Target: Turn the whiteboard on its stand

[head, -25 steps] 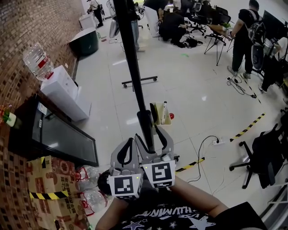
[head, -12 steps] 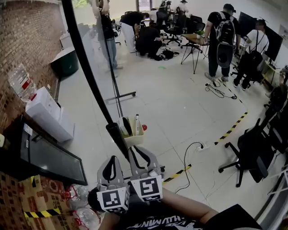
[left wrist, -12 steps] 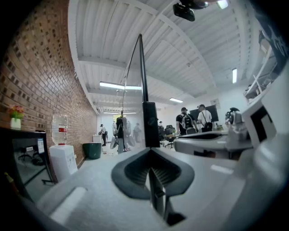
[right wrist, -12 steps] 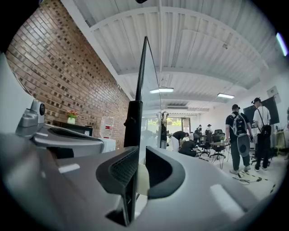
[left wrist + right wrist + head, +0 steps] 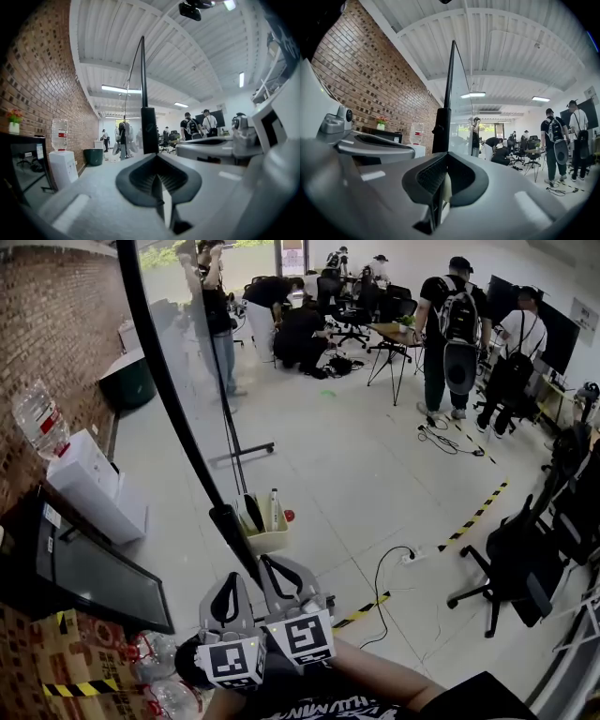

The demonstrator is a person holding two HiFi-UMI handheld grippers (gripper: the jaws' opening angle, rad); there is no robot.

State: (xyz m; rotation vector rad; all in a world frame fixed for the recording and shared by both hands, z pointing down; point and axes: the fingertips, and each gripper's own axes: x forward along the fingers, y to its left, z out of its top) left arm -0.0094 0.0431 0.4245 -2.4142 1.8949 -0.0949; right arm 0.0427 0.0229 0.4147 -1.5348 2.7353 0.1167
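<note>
Brick-walled office, pale tiled floor [image 5: 356, 474], whiteboard [image 5: 197, 362] edge-on on its stand, R gripper [image 5: 265, 568] clamped tight on whiteboard's lower black frame, L gripper [image 5: 229, 579] just beside whiteboard frame, jaws together, holding nothing.

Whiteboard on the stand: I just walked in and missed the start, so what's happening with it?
A person holds a tool in each hand at the black side edge of the whiteboard. The right tool is shut on that edge, low down by the marker tray, seemingly ready to swing the board round on its stand. The left tool sits just beside it, shut and empty. Other people are busy further down the room.
</note>
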